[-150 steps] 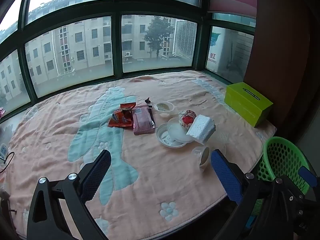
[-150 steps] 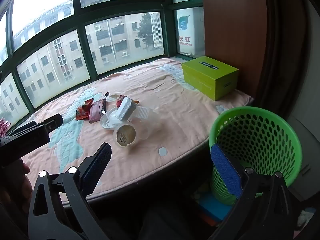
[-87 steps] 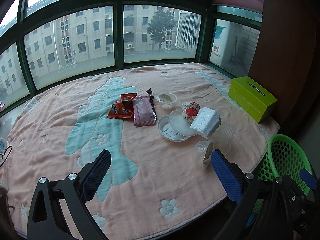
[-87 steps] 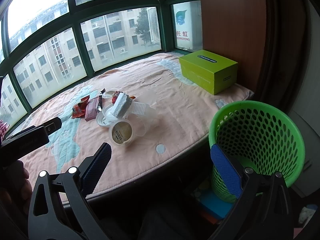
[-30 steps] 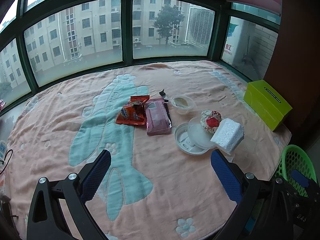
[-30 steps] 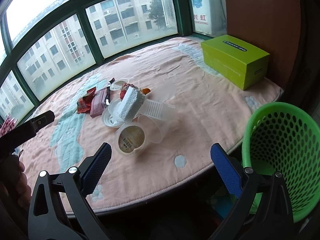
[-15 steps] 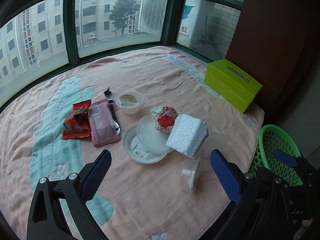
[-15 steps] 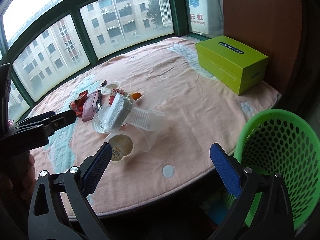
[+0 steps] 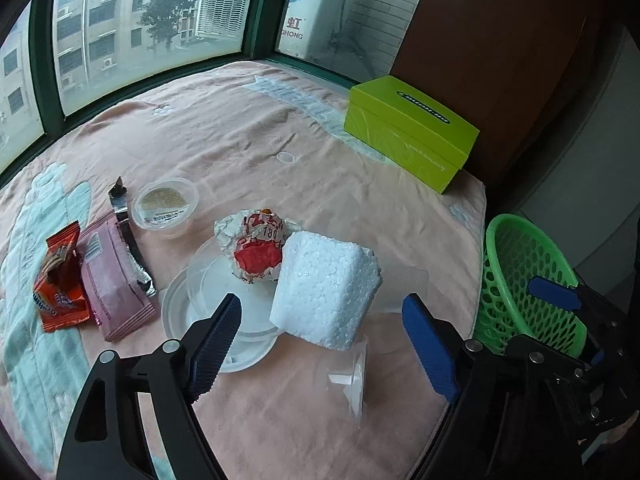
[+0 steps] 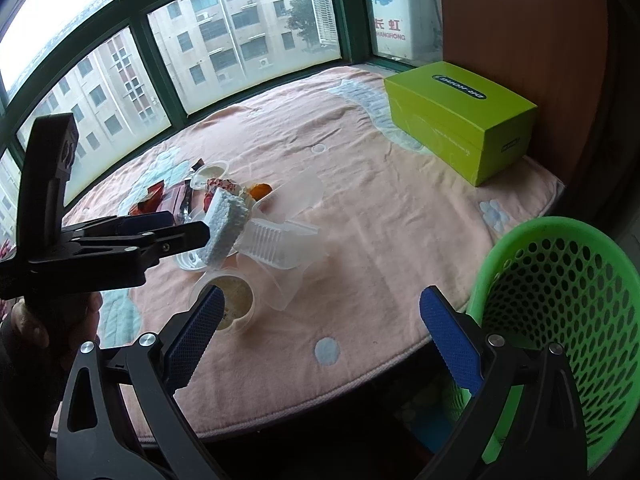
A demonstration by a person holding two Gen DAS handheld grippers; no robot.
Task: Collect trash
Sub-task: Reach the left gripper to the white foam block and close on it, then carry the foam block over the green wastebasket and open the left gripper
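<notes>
The left tongs (image 9: pixel 320 344) have swung in over the desk (image 9: pixel 256 148), closing partway around the foam block (image 9: pixel 326 288) without pinching it, while the right tongs (image 10: pixel 320 330) hang wide beside the green basket (image 10: pixel 560 300).

A pink blanket (image 9: pixel 248 152) carries wrappers (image 9: pixel 60 280), plastic cups (image 9: pixel 165 206) and a green box (image 9: pixel 408 136).

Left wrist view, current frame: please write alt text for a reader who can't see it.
The open left gripper, its jaws just closing, frames a white foam block without touching it. The block leans among trash on a pink blanket: clear plastic lids, a crumpled wrapper, a pudding cup, and snack packets. A green basket stands at the right edge.
</notes>
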